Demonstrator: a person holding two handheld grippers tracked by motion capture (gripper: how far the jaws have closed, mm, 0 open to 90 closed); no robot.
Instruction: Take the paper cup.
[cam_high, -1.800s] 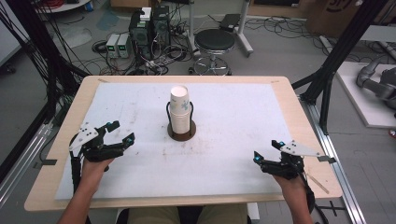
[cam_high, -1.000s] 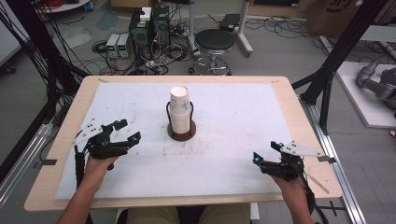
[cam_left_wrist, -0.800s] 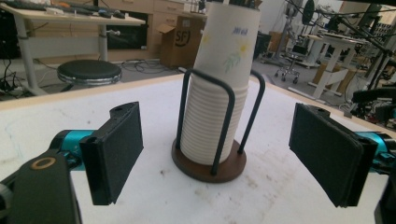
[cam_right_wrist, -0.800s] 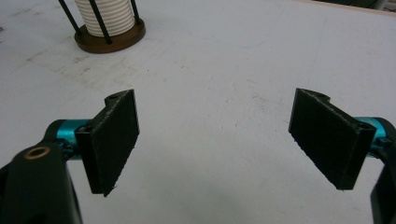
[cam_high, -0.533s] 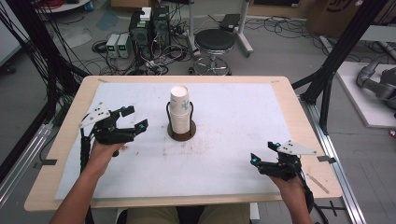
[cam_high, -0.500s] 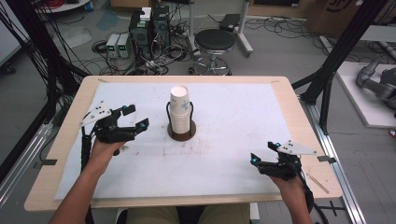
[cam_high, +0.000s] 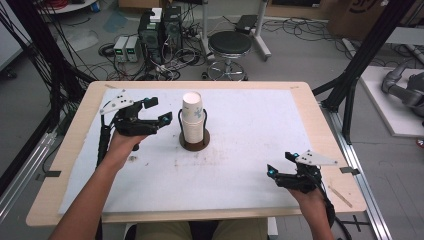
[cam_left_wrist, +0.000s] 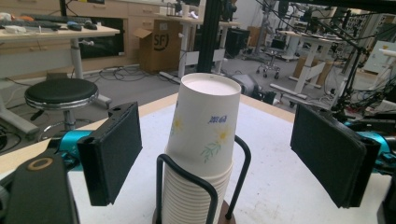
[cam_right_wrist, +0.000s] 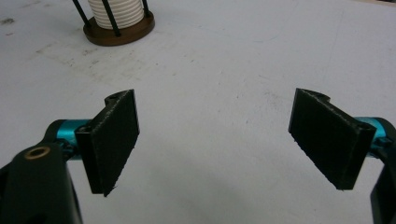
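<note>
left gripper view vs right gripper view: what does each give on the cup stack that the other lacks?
Left gripper view alone: the top paper cup with its flower print and rim, the wire loops of the holder around the stack, and the lab behind with a stool. The left gripper has open jaws framing the cup, not touching it.
Right gripper view alone: the holder's brown base whole on the white table cover, far ahead of the open right gripper.
Both: the ribbed cup stack in the holder, with nothing held.
</note>
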